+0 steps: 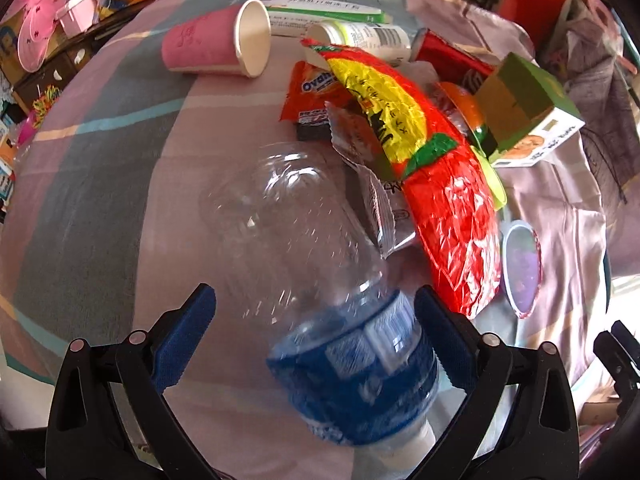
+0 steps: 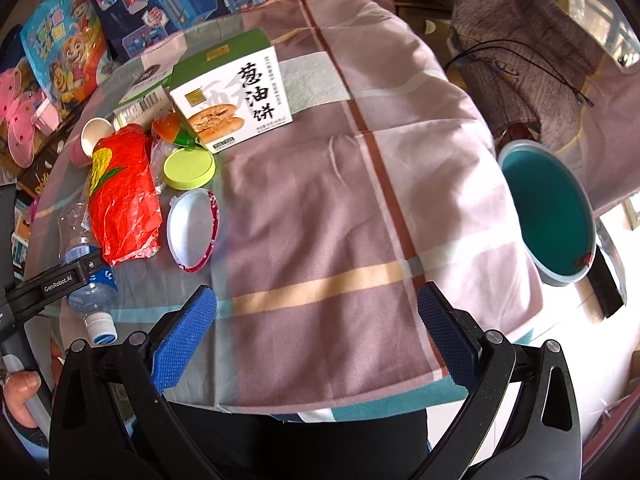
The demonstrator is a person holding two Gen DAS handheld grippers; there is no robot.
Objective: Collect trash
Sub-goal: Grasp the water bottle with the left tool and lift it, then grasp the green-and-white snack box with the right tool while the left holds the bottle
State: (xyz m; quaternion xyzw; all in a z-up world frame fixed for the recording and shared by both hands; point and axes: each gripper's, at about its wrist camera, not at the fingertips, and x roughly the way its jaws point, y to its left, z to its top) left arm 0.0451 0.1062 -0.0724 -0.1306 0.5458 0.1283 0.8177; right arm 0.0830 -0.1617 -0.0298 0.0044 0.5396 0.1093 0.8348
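Observation:
A clear plastic bottle (image 1: 344,360) with a blue label lies on the checked cloth between the fingers of my left gripper (image 1: 316,312). That gripper is open: the bottle touches the right finger, and a gap shows at the left one. Beyond it lie a red and yellow snack bag (image 1: 436,184), an orange sachet (image 1: 312,92), a pink paper cup (image 1: 216,44), a white bottle (image 1: 368,36), a red can (image 1: 448,56) and a green box (image 1: 528,108). My right gripper (image 2: 316,304) is open over the table's front, holding nothing. The bottle (image 2: 90,276) also shows there under the left gripper.
A teal bucket (image 2: 548,208) stands off the table's right edge. A lime lid (image 2: 190,168) and a white, red-rimmed tub (image 2: 192,232) lie beside the snack bag (image 2: 124,196). Toy packages and boxes crowd the far side. A hand (image 2: 20,396) grips the left handle.

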